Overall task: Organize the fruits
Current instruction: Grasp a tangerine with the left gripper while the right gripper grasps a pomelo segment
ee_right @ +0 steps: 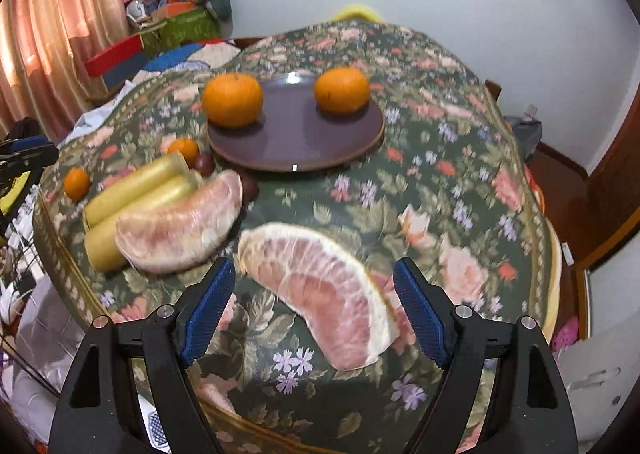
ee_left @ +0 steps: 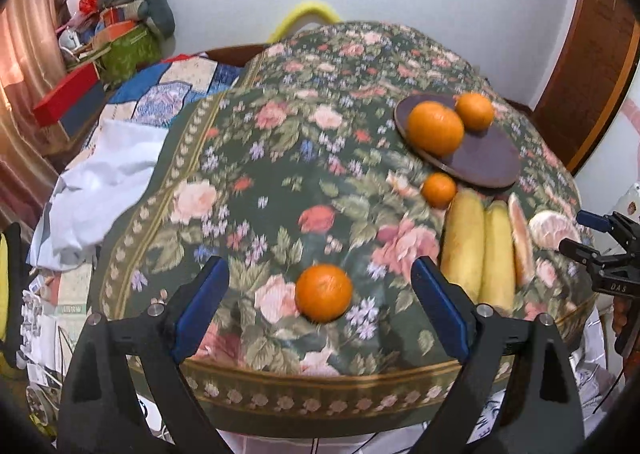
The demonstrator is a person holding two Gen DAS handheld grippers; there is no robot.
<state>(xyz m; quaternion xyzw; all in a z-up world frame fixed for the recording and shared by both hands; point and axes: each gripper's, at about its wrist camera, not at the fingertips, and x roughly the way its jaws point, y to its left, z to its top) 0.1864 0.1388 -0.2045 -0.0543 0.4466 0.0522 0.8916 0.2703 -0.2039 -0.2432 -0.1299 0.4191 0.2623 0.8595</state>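
**Inspector:** Starting nearest, the left gripper [ee_left: 320, 294] stands wide apart, with a loose orange [ee_left: 324, 292] on the floral tablecloth [ee_left: 248, 157] between its blue pads [ee_left: 204, 302], untouched.

**Clerk:** And the right?

**Inspector:** The right gripper [ee_right: 314, 306] is likewise spread, gripping nothing. A peeled pomelo wedge [ee_right: 324, 294] lies on the cloth between its fingers, clear of both.

**Clerk:** Farther out?

**Inspector:** A second pomelo wedge [ee_right: 182, 228] lies to the left, against two yellow wrapped rolls [ee_right: 136, 197]. Beyond those, a small orange [ee_right: 183, 149] beside dark round fruits [ee_right: 205, 163], and another small one [ee_right: 77, 183] near the table edge.

**Clerk:** The plate?

**Inspector:** Farthest. The dark plate [ee_right: 296, 141] carries two oranges: one [ee_right: 232, 99] at its left rim, one [ee_right: 342, 89] toward the back right.
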